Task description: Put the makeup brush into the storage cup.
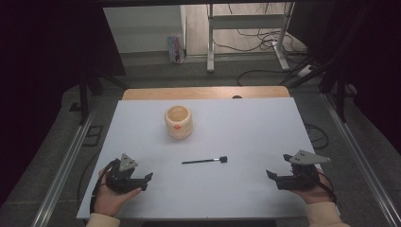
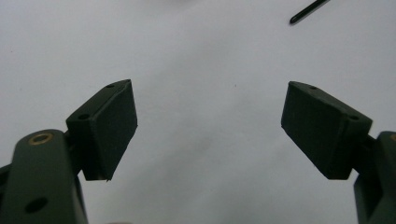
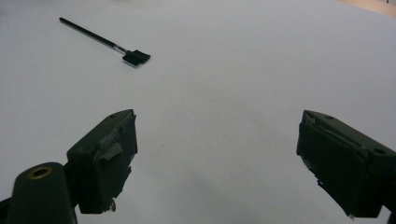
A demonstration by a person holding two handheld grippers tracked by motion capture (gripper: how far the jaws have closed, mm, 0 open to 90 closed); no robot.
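Slim black brush (image 1: 204, 161), flat square head: mid-worktop, between grippers, apart from both. Cream ribbed pot (image 1: 178, 122), round: behind it. Worktop (image 1: 246, 137): matte white sheet. Left gripper (image 1: 147, 181), right gripper (image 1: 269, 174): jaws spread, empty.

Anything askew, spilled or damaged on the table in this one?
Nothing spilled. The black brush lies flat on the white sheet, apart from the upright cream pot. Only oddity: the right hand-held gripper has frayed tape on its pads.

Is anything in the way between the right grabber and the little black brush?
No. Bare white table lies between the right gripper and the black brush, and its jaws stand open and empty. The cream pot sits farther back.
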